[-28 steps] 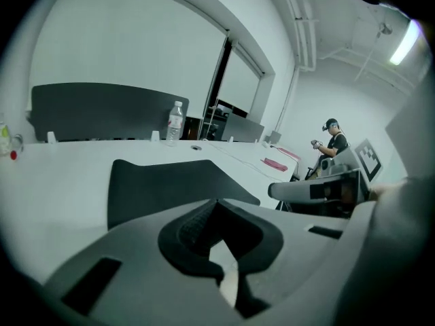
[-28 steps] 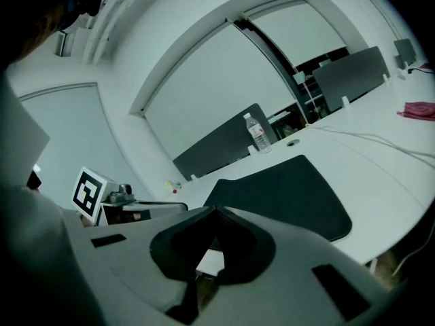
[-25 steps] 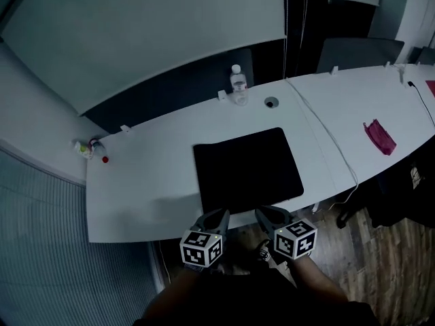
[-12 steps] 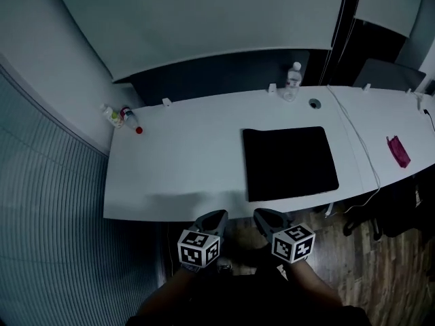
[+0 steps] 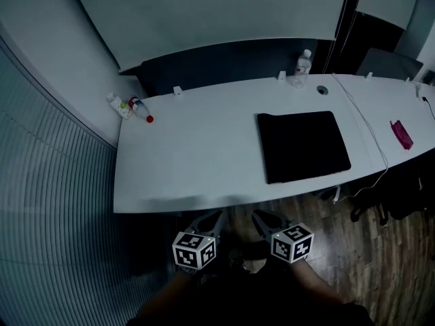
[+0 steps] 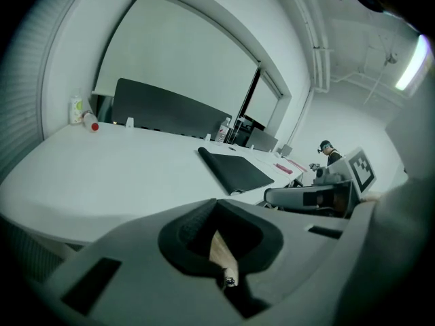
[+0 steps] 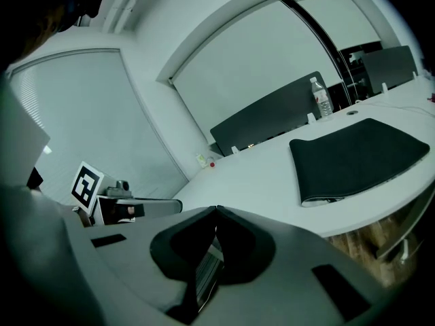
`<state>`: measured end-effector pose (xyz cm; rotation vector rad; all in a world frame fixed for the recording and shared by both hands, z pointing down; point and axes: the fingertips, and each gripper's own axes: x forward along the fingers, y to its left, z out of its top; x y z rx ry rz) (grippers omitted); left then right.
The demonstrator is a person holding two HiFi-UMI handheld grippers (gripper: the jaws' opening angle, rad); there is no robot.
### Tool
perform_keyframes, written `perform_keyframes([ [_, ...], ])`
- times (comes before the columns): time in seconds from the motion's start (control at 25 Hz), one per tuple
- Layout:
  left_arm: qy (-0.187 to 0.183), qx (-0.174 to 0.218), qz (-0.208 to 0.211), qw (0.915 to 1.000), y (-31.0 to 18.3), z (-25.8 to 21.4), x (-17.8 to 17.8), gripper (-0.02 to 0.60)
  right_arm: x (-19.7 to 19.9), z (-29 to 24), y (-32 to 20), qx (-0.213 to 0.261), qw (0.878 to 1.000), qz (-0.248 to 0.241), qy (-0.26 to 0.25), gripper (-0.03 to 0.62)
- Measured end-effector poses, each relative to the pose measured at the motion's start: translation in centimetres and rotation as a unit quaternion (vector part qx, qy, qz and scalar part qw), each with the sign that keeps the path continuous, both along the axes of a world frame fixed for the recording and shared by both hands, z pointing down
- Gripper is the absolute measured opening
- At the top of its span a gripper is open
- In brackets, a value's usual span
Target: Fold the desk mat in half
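Observation:
The black desk mat point(image 5: 302, 145) lies flat on the right half of the white desk point(image 5: 190, 161). In the gripper views its side edge looks thick and rounded point(image 6: 234, 168) point(image 7: 357, 156). Both grippers hang in front of the desk's near edge, close to the person's body and well short of the mat. My left gripper point(image 5: 216, 217) point(image 6: 216, 201) is shut with nothing in it. My right gripper point(image 5: 261, 217) point(image 7: 216, 209) is shut too, and empty. Each gripper shows in the other's view, side by side.
A water bottle point(image 5: 302, 65) stands at the desk's back edge behind the mat. Two small bottles point(image 5: 129, 106) lie at the back left corner. A white cable point(image 5: 370, 138) and a pink item point(image 5: 401, 134) lie right of the mat. Wooden floor lies under the grippers.
The head view has swung left and back, so the desk and mat sit further right and further away. Both grippers stay shut, side by side, in front of the desk edge.

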<state>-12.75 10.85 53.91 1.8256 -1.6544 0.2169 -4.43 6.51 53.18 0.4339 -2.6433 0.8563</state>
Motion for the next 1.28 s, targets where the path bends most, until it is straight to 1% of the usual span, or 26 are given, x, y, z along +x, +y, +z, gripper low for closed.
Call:
perform_keyframes([
  [0.16,0.01,0.007,0.013,0.9998,0.4,-0.2,0.6,0.006,1.0,-0.2,1.0,0.004,1.0,0.018,0.005,0.023],
  [0.48,0.02,0.024,0.062,0.9976,-0.1,-0.6,3.2,0.006,3.9,-0.4,1.4,0.014,0.997,0.071,0.01,0.023],
  [0.8,0.026,0.027,0.094,0.9949,-0.5,-0.5,4.7,0.006,5.4,-0.3,1.7,0.016,0.995,0.1,0.015,0.023],
  [1.28,0.028,0.028,0.11,0.9932,-0.7,-0.2,5.2,0.006,6.3,-0.1,2.2,0.018,0.993,0.118,0.022,0.023],
])
